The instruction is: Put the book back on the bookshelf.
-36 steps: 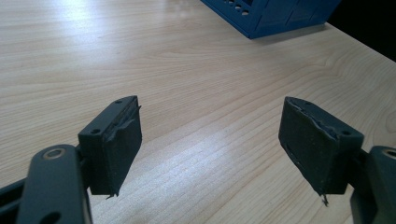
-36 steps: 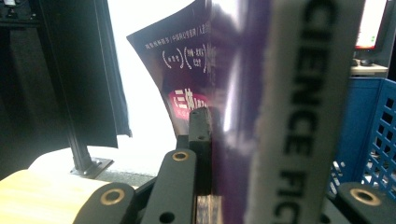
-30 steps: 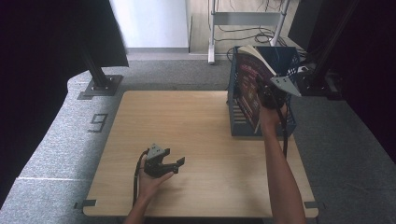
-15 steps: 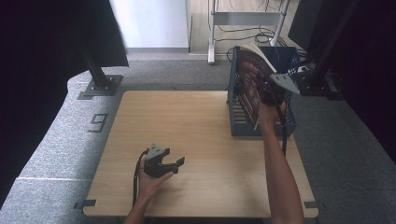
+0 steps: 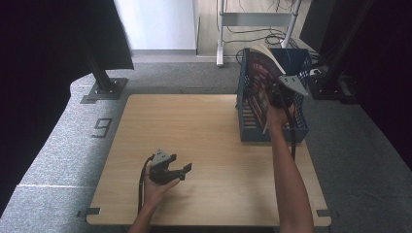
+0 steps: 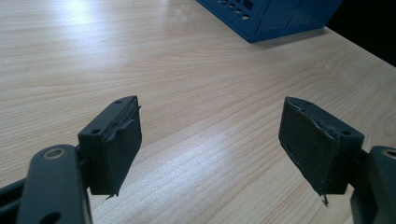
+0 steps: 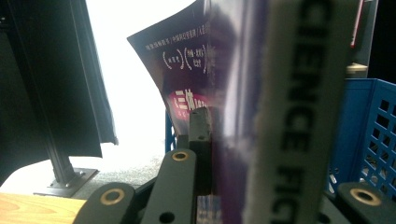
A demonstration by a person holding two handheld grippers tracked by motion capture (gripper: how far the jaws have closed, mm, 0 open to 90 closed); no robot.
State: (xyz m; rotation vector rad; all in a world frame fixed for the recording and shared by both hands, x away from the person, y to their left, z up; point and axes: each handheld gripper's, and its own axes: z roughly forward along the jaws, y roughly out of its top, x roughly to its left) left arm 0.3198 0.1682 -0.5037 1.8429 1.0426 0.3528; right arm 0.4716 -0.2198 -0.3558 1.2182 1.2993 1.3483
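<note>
A dark purple paperback book (image 5: 260,77) stands almost upright inside the blue slotted basket (image 5: 272,133) at the table's right back corner. My right gripper (image 5: 279,97) is shut on the book from the near side, above the basket. In the right gripper view the book (image 7: 261,93) sits clamped between the jaws, spine lettering blurred and close, with the right gripper (image 7: 219,140) holding its lower part. My left gripper (image 5: 184,172) rests low on the table near the front left, open with nothing in it. In its own view the left gripper (image 6: 210,140) has its pads wide apart over bare wood.
The wooden table (image 5: 194,126) stretches between the two hands. The basket (image 6: 271,18) lies far ahead of the left gripper. A black stand foot (image 5: 104,87) and a metal rack leg (image 5: 219,58) stand on the grey floor beyond the table.
The right gripper has turned the book from a backward tilt to nearly upright and lowered it deeper into the basket. The left gripper has not moved.
</note>
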